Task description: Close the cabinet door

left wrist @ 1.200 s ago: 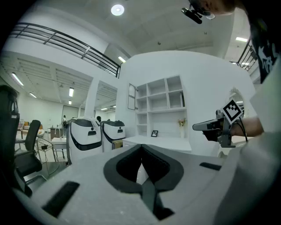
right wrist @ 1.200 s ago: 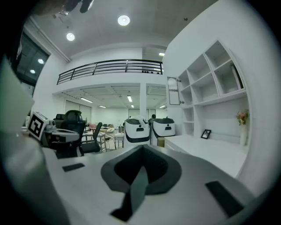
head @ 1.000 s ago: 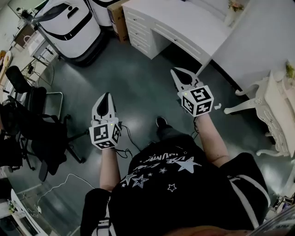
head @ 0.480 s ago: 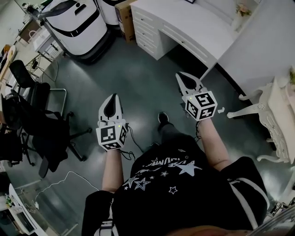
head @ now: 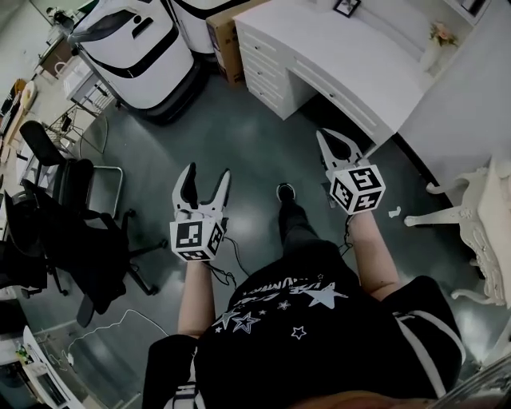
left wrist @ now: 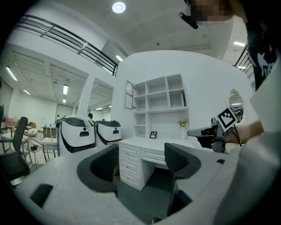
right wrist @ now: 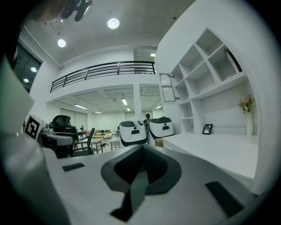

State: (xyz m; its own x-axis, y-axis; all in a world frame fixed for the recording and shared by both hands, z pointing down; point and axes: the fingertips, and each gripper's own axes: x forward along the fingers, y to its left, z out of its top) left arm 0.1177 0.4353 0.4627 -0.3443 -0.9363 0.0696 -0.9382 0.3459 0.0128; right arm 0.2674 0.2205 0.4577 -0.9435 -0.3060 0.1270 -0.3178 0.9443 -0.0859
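cabinet door (left wrist: 129,95): white frame, pale grey panel
shelving (left wrist: 160,99): white
desk (head: 351,56): white, drawers included
floor (head: 239,136): dark grey-green, glossy
machines (head: 132,40): white shells, black bands
box (head: 222,36): cardboard brown
office chair (head: 72,232): black
shirt (head: 319,335): black, white stars and lettering
side table (head: 479,212): cream white
flowers (head: 441,33): pink
picture frame (head: 346,7): black

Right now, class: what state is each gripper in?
Left gripper: open, fingers just spread apart, nothing between them.
Right gripper: shut, holding nothing.
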